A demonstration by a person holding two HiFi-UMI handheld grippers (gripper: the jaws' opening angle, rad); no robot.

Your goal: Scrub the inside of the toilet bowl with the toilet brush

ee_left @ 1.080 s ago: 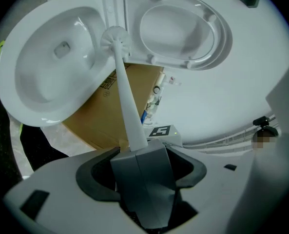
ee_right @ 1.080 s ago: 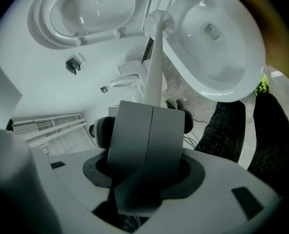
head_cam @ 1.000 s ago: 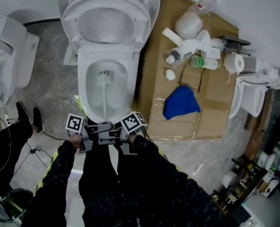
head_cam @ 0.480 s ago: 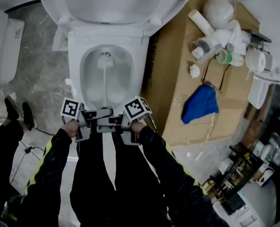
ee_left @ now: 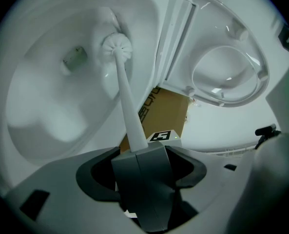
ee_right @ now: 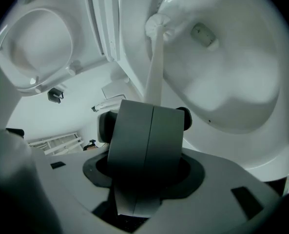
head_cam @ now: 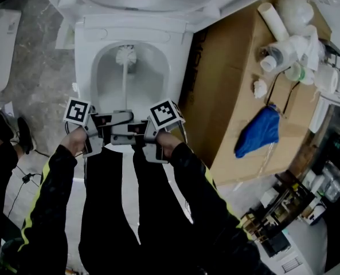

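Toilet brush (ee_left: 127, 106) is clamped near the end of its white handle by both tools. The left gripper (ee_left: 142, 155) has its jaws closed on the shaft where it emerges. The right gripper (ee_right: 151, 111) has its jaws pressed together on the same handle just beside the left one, nearer the person. From that double grip the shaft runs straight out over the near rim and down into the toilet bowl (head_cam: 104, 79). There the round bristle head rests against the far wall, just below the rim. The seat is raised, and a blue cloth (head_cam: 256, 133) lies well apart on the cardboard (head_cam: 227, 96) to the right. Scrubbing well probably means keeping both clamps firm so the handle cannot twist, then leaning the bristles into the porcelain. Short strokes sweeping sideways around the wall should do better than pumping in place, and slow enough not to flick water. Compared with a second ago, the head has travelled from mid-bowl up to the far wall. The head view has also shifted forward, so the raised seat is largely cut off at the top.
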